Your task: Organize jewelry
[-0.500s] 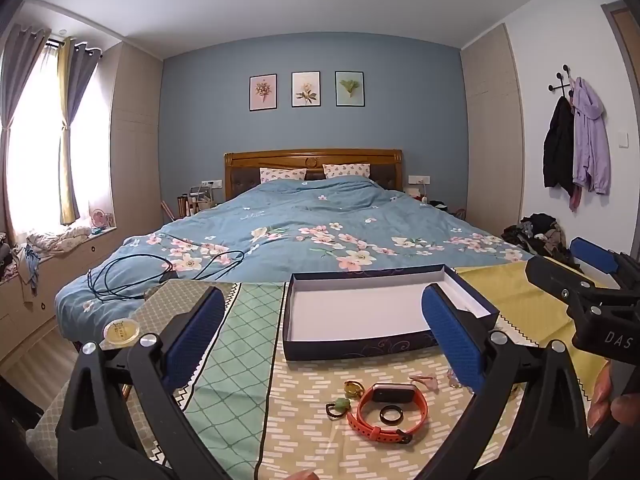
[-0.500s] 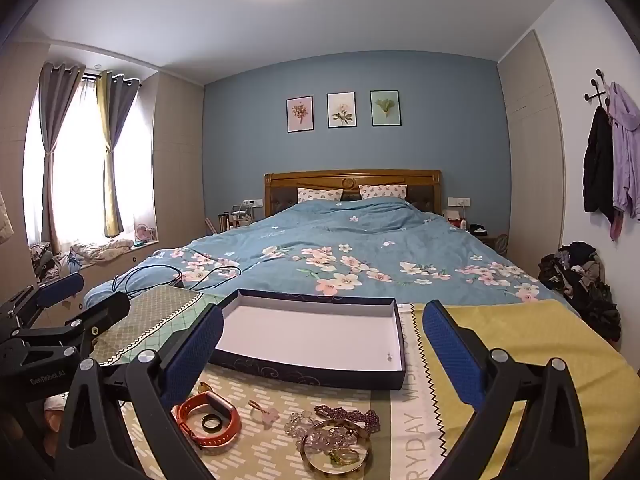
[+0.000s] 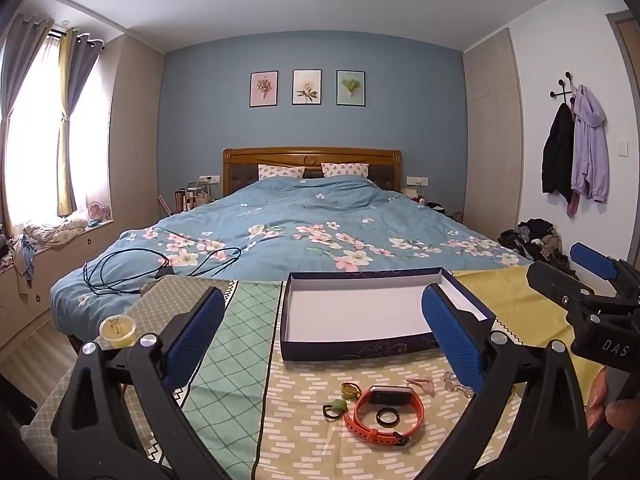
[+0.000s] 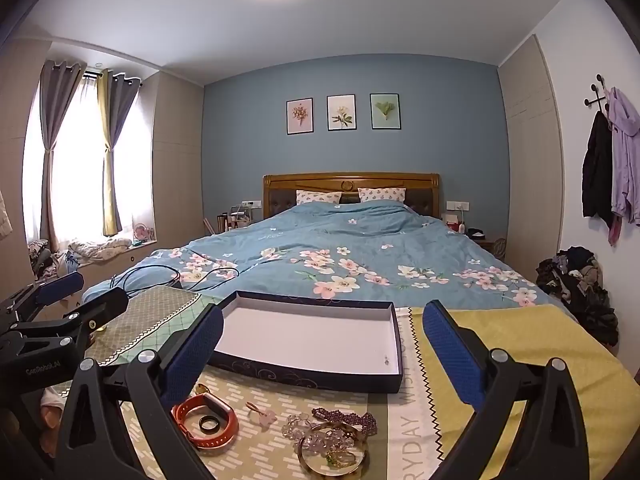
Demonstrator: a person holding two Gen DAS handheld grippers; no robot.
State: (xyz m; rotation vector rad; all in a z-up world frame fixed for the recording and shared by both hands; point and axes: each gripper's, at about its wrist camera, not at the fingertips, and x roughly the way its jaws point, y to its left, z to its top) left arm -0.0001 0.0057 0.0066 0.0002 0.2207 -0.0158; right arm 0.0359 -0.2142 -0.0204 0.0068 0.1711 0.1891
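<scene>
Jewelry loose on the patterned cloth, box waiting, both claws released and holding nothing.

Orange watch band (image 3: 384, 412) is light, springy and rubbery, best pinched across its strap; the black ring (image 3: 387, 417) inside its loop is small, hard and slippery. Beaded bracelets (image 4: 332, 436), probably limp and tangled, lie at 6 o'clock of the right gripper (image 4: 320, 344). The band sits at 5 o'clock under the left gripper (image 3: 320, 332), and the open box (image 3: 376, 312) lies at 12 o'clock.
</scene>
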